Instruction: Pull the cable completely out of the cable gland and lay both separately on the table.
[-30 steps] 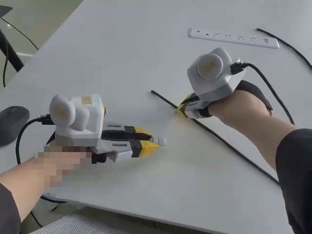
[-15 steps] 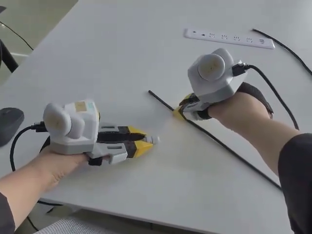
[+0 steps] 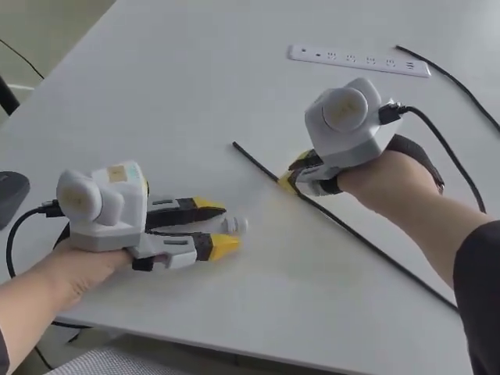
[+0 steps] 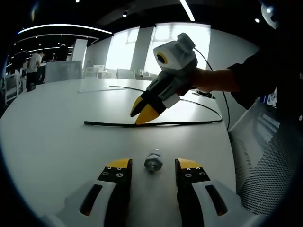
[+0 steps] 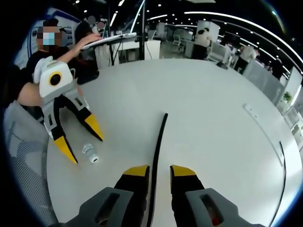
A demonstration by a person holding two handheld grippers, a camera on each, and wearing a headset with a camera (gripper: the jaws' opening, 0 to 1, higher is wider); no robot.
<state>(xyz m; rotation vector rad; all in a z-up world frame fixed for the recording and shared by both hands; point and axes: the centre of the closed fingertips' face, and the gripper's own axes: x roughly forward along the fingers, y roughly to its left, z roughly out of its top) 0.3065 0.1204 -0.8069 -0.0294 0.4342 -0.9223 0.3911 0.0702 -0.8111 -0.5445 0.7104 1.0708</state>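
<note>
Lying with its long axis left-right, the small grey plastic cable gland (image 3: 233,225) sits between my left gripper's (image 3: 226,226) released jaws. My right gripper (image 5: 160,170) straddles the thin black cable (image 5: 160,137); I cannot tell whether it is clamped.

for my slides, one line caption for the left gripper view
Open left gripper with the loose gland lying between its jaws; right gripper at the cable beyond.

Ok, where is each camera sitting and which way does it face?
Head view: on the headset, looking forward and down at the table; both forearms, left tongs and right tongs show.
Left gripper view: on the left tongs, facing the cable gland between its open jaws.
Right gripper view: on the right tongs, facing along the cable that runs between its jaws.
Shared: all three show cable gland and cable.
</note>
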